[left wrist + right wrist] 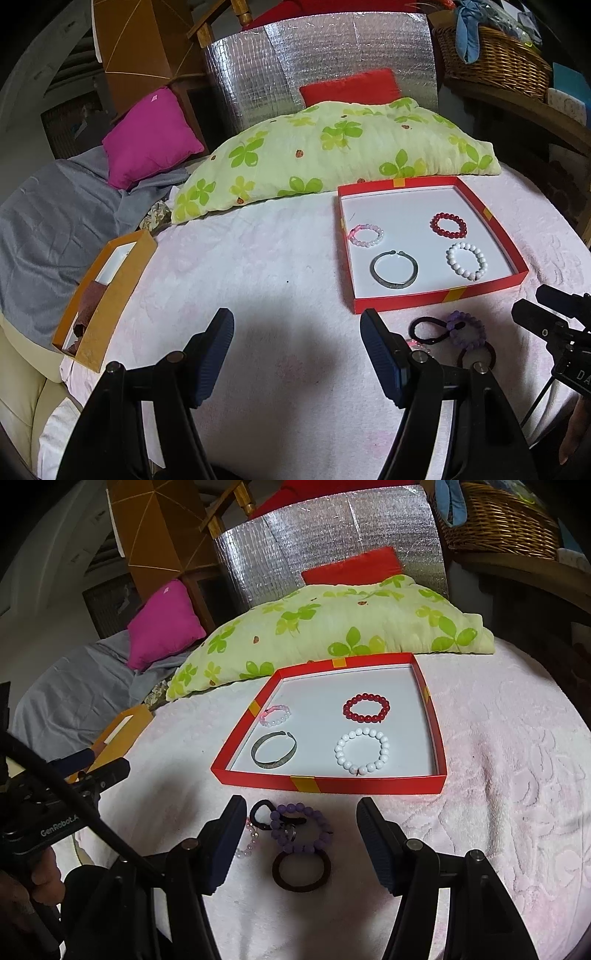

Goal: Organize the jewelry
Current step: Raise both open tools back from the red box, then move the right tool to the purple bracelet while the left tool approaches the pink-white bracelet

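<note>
Right wrist: purple bracelet (301, 829) between gripper (301, 840) fingers.

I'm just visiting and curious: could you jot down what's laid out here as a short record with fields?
surface: pink towel
container: red tray
in tray: red bead bracelet, white bead bracelet, pink bead bracelet, metal bangle
outside tray: purple bead bracelet, dark hair tie
left gripper: open, empty
right gripper: open, over the loose pile
</note>
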Motion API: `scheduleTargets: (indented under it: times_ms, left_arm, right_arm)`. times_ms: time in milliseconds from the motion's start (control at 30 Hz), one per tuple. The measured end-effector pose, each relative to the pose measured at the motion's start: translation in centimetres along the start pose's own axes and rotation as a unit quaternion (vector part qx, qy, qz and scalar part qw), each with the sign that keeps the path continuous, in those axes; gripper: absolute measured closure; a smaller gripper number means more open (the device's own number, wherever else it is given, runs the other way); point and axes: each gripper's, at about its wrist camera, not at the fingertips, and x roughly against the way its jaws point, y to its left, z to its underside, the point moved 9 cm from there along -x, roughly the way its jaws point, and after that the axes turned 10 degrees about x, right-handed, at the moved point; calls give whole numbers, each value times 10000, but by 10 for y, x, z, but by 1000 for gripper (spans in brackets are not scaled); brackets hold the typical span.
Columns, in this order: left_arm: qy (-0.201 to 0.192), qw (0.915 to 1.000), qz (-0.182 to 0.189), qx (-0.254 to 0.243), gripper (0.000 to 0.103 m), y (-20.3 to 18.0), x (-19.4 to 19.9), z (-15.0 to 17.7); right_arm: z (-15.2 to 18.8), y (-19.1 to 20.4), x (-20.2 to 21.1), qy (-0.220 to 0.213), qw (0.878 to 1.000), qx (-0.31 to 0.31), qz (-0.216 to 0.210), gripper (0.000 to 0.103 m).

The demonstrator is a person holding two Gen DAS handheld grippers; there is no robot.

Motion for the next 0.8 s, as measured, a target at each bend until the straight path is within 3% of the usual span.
scheduleTargets:
  times_ms: [467,633,800]
  left_arm:
    - [176,9998,-31,-45,31,-2,-19,10]
    - [581,9968,535,-79,31,-14,-46,32]
    - [890,9884,1231,-74,31,-30,-66,58]
  right_arm:
    - [15,-21,-2,142,9998,-73,117,37]
    - [25,-28,-4,245,9997,-52,41,39]
    - [34,-23,-11,375,9992,81,-99,48]
